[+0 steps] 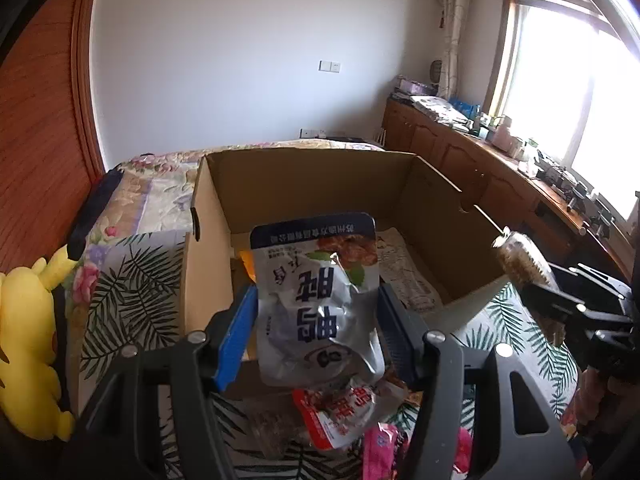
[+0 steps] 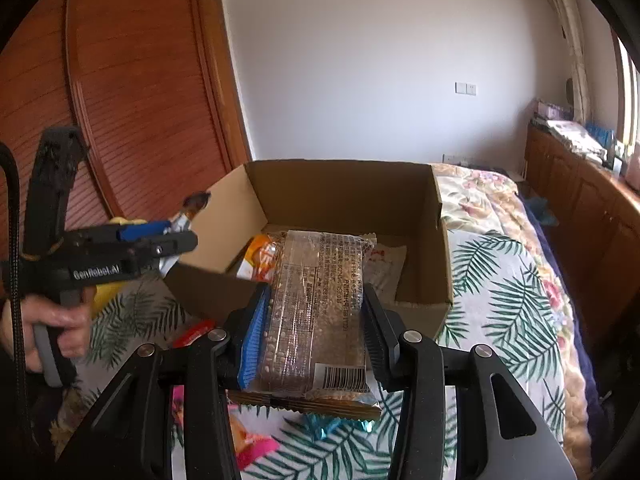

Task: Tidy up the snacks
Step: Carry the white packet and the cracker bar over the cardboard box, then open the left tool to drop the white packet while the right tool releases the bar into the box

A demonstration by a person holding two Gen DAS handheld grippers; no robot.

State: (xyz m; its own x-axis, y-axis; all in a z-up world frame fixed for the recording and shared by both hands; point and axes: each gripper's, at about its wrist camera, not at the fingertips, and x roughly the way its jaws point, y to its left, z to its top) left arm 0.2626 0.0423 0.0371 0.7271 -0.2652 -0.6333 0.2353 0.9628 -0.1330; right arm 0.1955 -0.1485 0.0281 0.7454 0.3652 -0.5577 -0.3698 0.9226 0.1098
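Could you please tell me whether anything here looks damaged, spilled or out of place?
Nothing looks spilled or torn. The silver snack pouch in the left gripper is crumpled where the fingers squeeze it, and loose packets lie scattered on the bedspread beside the cardboard box.

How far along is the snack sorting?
Done: a few packets already lie in the cardboard box, an orange one among them. In hand: the left gripper grips a silver pouch; the right gripper grips a clear grain bar packet, both near the box. Left: red and pink packets on the bedspread.
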